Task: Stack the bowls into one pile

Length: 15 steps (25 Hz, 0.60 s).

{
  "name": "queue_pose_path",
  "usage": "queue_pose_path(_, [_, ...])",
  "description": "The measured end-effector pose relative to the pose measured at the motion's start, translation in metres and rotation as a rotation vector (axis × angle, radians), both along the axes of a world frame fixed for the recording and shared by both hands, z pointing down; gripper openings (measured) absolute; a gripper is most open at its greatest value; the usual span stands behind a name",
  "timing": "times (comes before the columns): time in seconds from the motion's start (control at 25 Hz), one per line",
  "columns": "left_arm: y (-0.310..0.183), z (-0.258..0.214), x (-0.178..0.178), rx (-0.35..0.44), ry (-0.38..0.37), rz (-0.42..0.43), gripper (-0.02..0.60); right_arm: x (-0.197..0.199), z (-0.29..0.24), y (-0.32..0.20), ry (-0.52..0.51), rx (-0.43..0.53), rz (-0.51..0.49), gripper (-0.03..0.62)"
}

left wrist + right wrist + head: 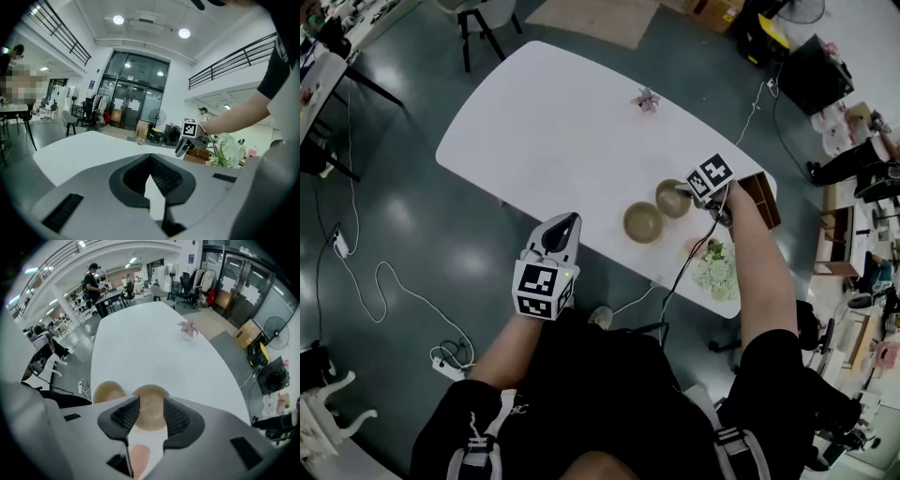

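Grey hall floor, crossed by loose cables, surrounds a long white surface [553, 122] with rounded corners. A bunch of pale flowers [715, 267] at its near end is the handiest marker. Both bowls stand upright and empty just beyond the flowers and to their left. The tan bowl [672, 198] is the farther of the two, and the second bowl [643, 222] sits close beside it, a little nearer the person. Neither sits inside the other, so the pile is not yet begun.

The right hand-held gripper [682, 190] hangs steeply downward over the tan bowl, on the bowl's flower side. Its jaws are spread wide, and its own view shows that bowl framed between the ribbed pads. It grips nothing, and I cannot tell whether a pad touches the rim. That pose looks like the set-up for pinching the rim and lifting this bowl into its neighbour.

The left hand-held gripper [570, 221] is well to the left of the flowers, at the surface's near edge. Its jaws are closed together and empty, and it seems parked out of the way.
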<state>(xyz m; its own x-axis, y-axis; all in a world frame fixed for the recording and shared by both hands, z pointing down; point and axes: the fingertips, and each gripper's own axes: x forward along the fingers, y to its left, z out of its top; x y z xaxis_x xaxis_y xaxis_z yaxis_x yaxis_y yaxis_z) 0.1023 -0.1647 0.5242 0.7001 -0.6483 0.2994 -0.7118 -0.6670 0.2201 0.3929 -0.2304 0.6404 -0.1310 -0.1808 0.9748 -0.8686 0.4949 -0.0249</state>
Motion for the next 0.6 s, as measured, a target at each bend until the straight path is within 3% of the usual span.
queue_pose_path(0.6, [-0.026, 0.032, -0.002, -0.076, -0.047, 0.016, 0.012, 0.049, 0.075, -0.003, 0.055, -0.160, 0.081, 0.162])
